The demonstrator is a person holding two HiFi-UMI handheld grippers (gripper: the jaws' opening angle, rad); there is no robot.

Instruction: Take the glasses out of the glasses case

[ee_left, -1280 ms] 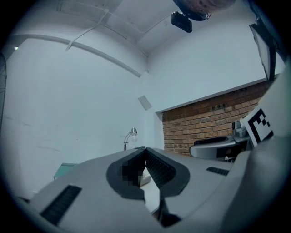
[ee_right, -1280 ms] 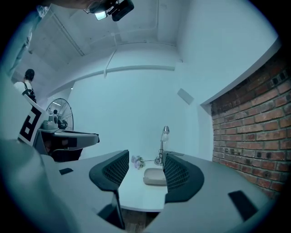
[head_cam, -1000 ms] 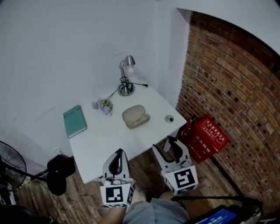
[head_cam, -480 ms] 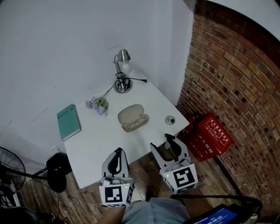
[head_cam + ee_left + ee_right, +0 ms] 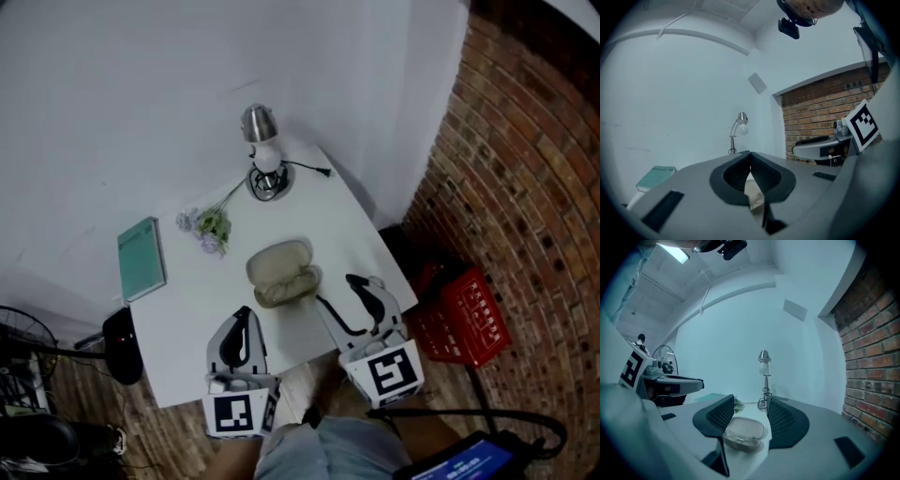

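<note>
the case is being framed ahead of the spread right hand-held gripper, its long axis lying across the jaws. the left hand-held gripper is being held pressed together nearby.

White table tucked into the corner, and at its far end a silver desk lamp stands upright, cord trailing off to the right. Just in front of it a sprig of flowers lies flat. A teal book lies near the left edge. On the wooden floor, a red crate sits by the brick wall, and a fan stands at far left.
</note>
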